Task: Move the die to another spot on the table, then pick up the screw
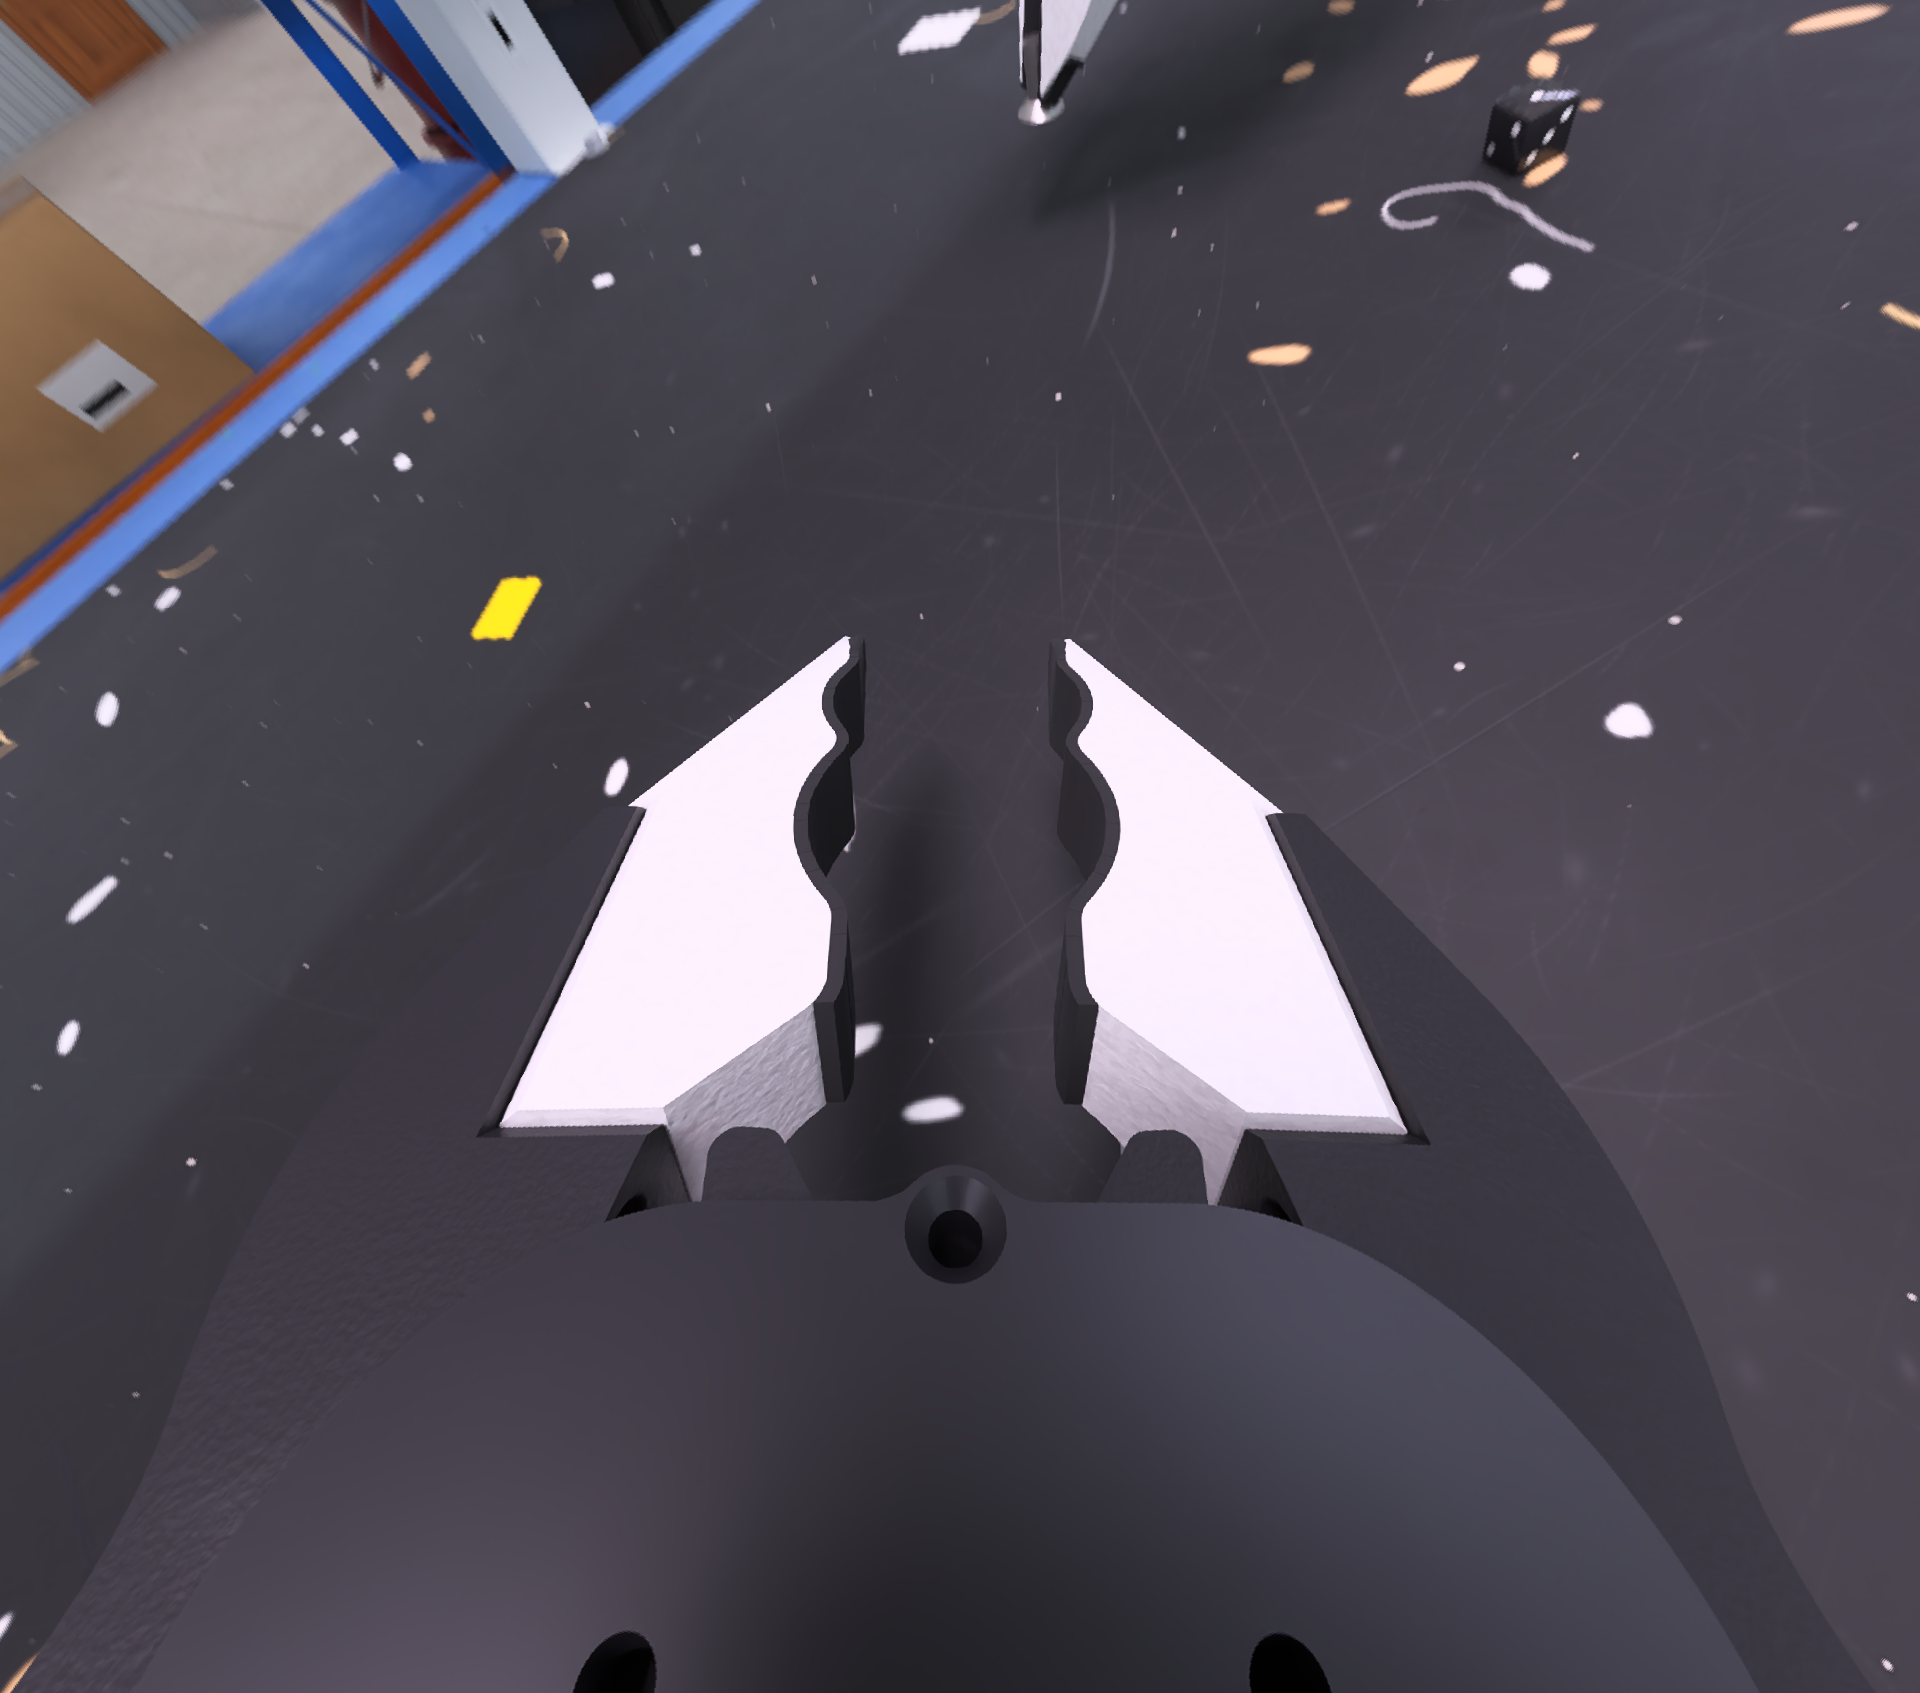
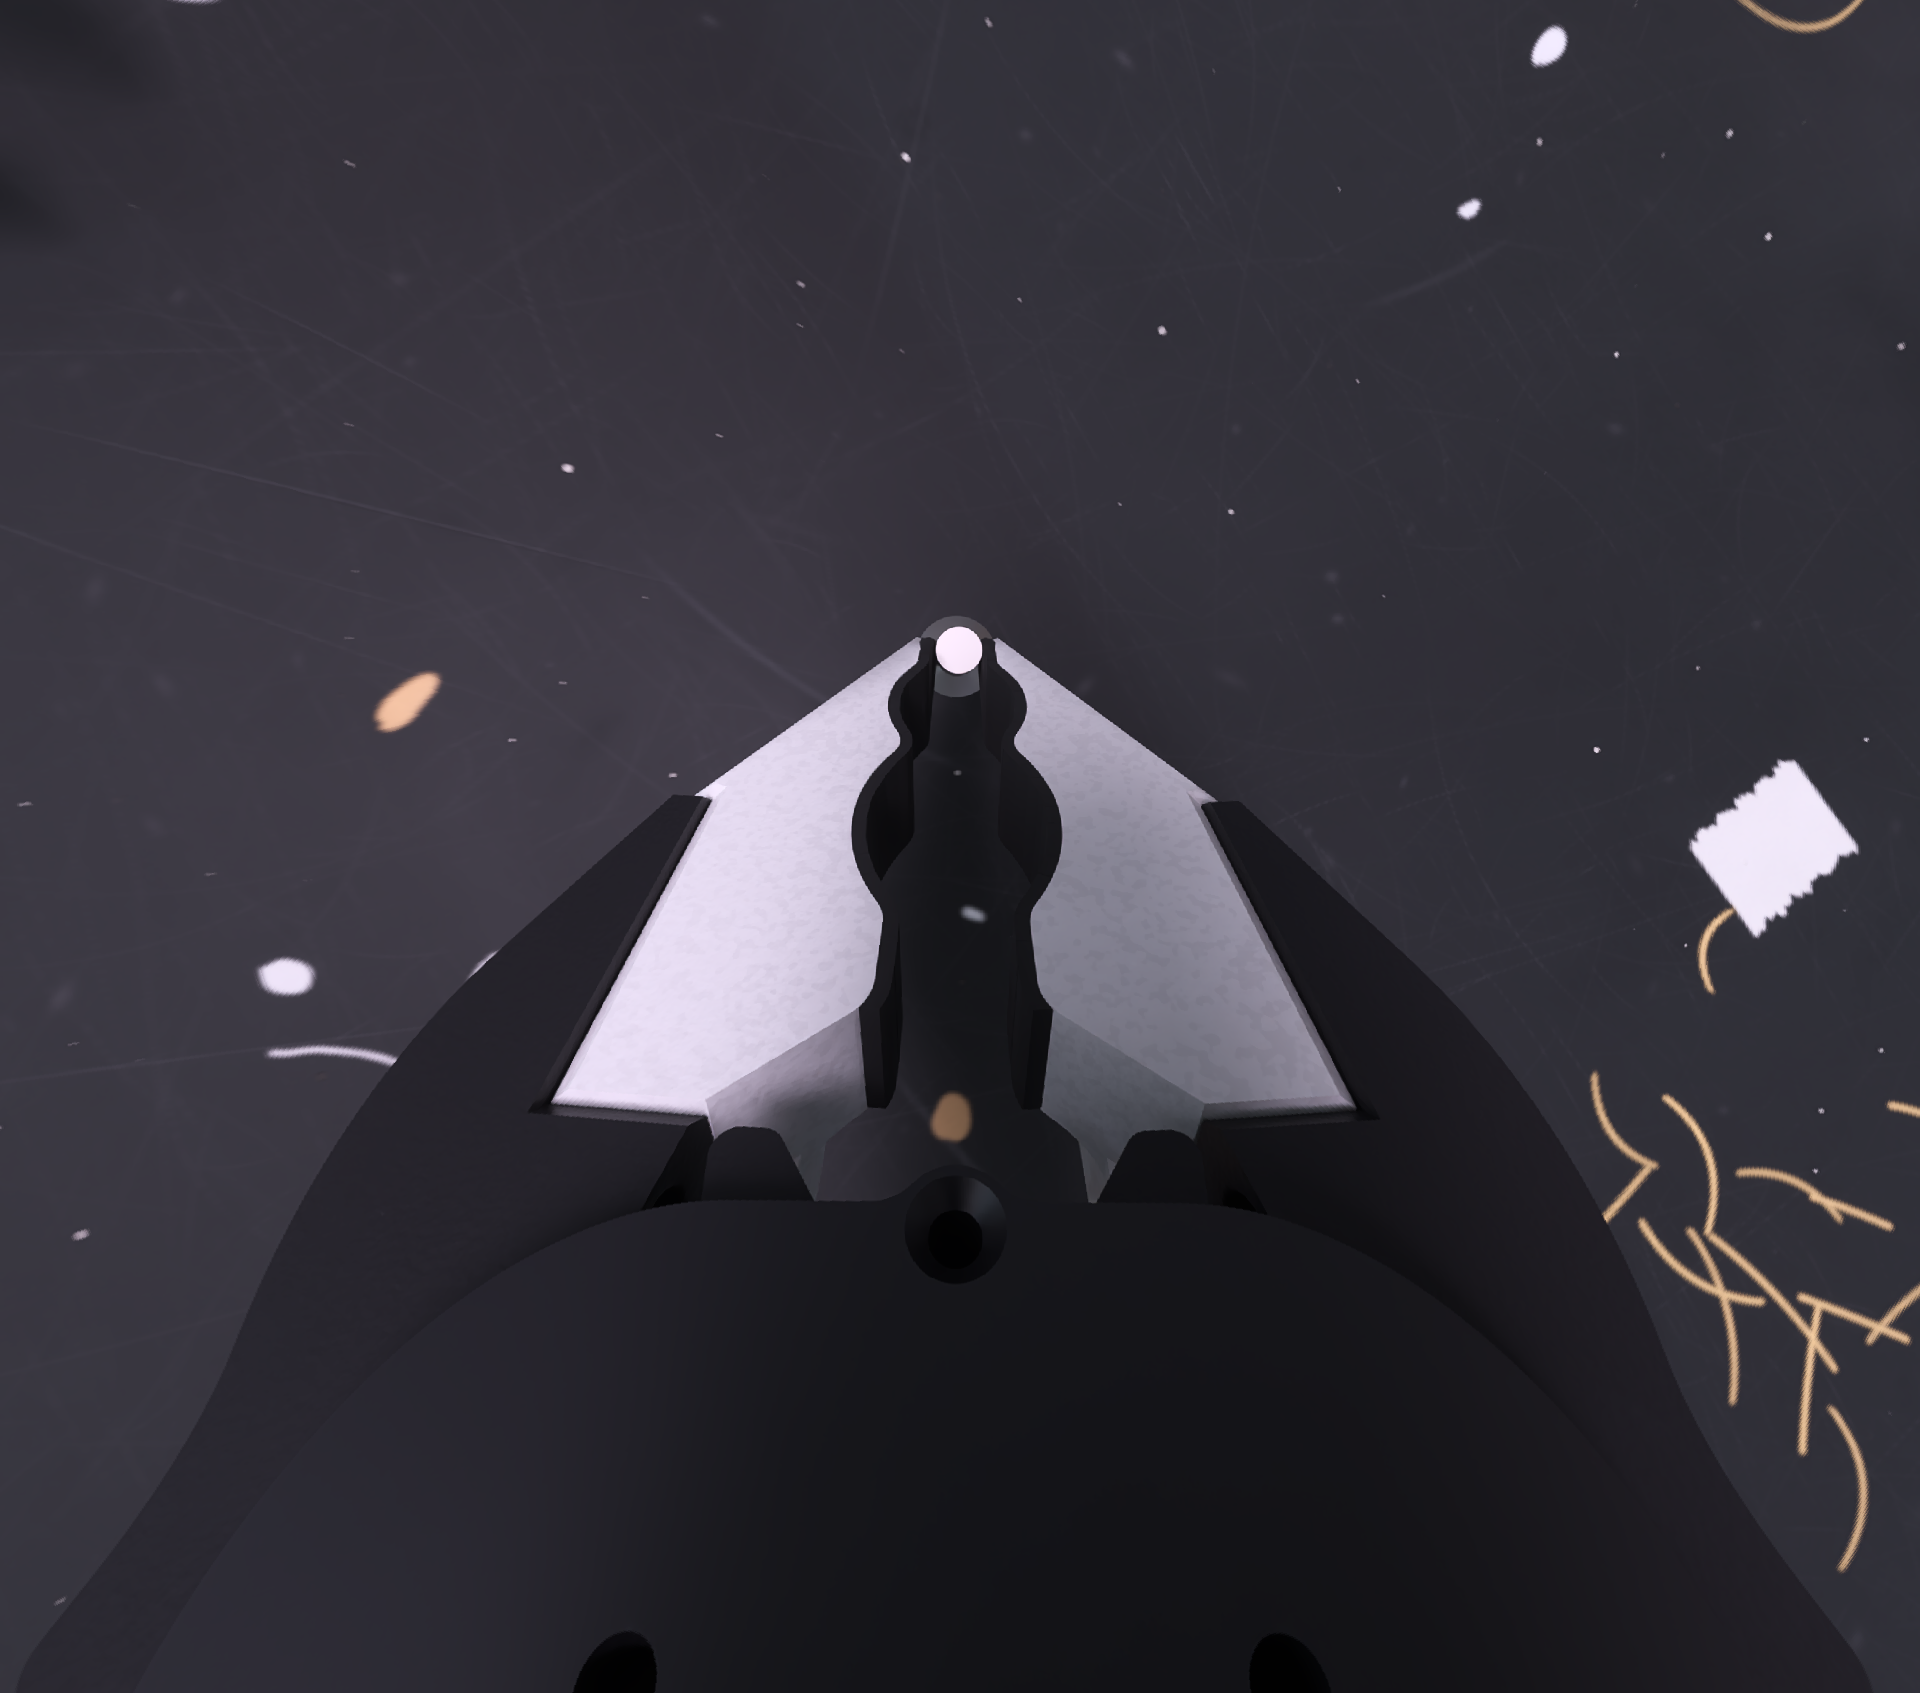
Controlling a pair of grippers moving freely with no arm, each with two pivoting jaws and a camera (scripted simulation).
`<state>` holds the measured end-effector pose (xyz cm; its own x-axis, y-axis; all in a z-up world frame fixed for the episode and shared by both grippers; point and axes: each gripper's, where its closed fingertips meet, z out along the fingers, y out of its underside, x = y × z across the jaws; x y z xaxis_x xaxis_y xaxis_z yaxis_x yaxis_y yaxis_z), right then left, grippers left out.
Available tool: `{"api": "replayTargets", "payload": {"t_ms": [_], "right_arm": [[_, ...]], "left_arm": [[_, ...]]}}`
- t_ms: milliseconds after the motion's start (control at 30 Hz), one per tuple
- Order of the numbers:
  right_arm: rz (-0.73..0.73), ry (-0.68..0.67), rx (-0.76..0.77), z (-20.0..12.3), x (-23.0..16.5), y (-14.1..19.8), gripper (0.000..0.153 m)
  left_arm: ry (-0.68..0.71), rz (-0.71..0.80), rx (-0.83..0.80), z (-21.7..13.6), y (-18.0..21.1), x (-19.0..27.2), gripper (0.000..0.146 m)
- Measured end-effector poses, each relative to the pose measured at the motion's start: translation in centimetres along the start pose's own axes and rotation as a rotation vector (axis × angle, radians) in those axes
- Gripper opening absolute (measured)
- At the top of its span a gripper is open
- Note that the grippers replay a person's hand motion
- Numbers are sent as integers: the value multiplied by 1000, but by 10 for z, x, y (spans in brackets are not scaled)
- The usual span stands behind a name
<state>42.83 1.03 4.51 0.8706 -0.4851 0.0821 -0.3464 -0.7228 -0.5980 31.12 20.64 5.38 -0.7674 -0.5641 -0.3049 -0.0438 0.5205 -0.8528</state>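
A black die (image 1: 1530, 129) with white pips rests on the dark table at the far right of the left wrist view. My right gripper (image 1: 1042, 88) hangs point-down at the top centre of that view, shut on a small silver screw (image 1: 1036, 110) whose head sticks out below its tips, just above the table. In the right wrist view the right gripper (image 2: 957, 656) is shut on the screw (image 2: 957, 652), pinched at the fingertips. My left gripper (image 1: 956, 656) is open and empty, low over the table, well short of both.
The dark scratched table (image 1: 1351, 552) is strewn with white and tan flecks, a yellow scrap (image 1: 506, 607), a white scrap (image 1: 938, 31) and a pale curl of string (image 1: 1475, 204). Its blue edge (image 1: 343, 339) runs along the left, with shelving posts beyond. Tan shavings (image 2: 1756, 1269) lie at right.
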Motion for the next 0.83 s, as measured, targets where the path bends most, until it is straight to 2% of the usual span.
{"api": "replayTargets", "payload": {"t_ms": [133,267,533,833], "right_arm": [[5,-23,44,-15,-18,-11,8],[3,-62,103,-29,-41,-29,8],[30,-251,235,-43,-101,-71,8],[114,-392,344,-50,-135,-100,8]], "left_arm": [[-2,41,123,-15,-25,0,27],[-6,80,146,-22,-35,-6,25],[-2,195,132,-24,-46,-25,34],[-1,303,171,-19,-60,-37,38]]}}
